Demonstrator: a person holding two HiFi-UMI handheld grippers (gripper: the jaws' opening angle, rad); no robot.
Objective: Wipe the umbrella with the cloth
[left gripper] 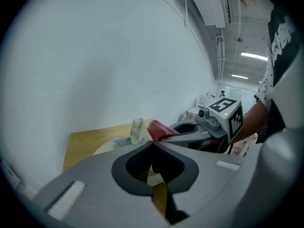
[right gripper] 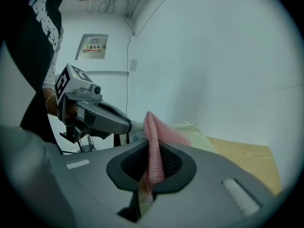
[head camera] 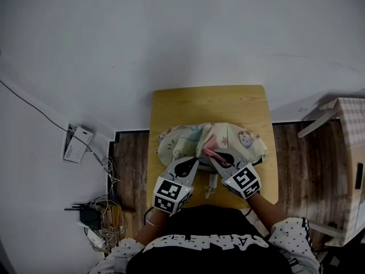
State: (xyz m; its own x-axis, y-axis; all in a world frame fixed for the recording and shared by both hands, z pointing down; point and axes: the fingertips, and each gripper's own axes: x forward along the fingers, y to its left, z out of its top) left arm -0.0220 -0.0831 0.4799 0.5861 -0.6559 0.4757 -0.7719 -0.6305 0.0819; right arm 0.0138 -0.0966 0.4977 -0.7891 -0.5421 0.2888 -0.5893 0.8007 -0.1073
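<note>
Gripping: right gripper (head camera: pixel 211 158) clamps pink cloth (right gripper: pixel 153 146) | left gripper (head camera: pixel 197 160) closed on umbrella (head camera: pixel 178 141) | atop wooden table (head camera: pixel 199 101)

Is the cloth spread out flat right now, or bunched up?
Bunched up. The pink cloth stands as a narrow folded strip pinched in the right tool, not laid flat on the umbrella.

You are working in what is looking like a lab or studio bay, not a home. A small wooden desk (head camera: pixel 171 104) is standing against a bare white wall (head camera: pixel 171 33). A network box (head camera: pixel 77 143) and tangled cables (head camera: pixel 102 210) are sitting by the plank floor (head camera: pixel 130 153). Exposed ceiling ducts (left gripper: pixel 211 8) and strip lights (left gripper: pixel 254 56) are running overhead, and a posted sign (right gripper: pixel 95 47) is hanging nearby.
</note>
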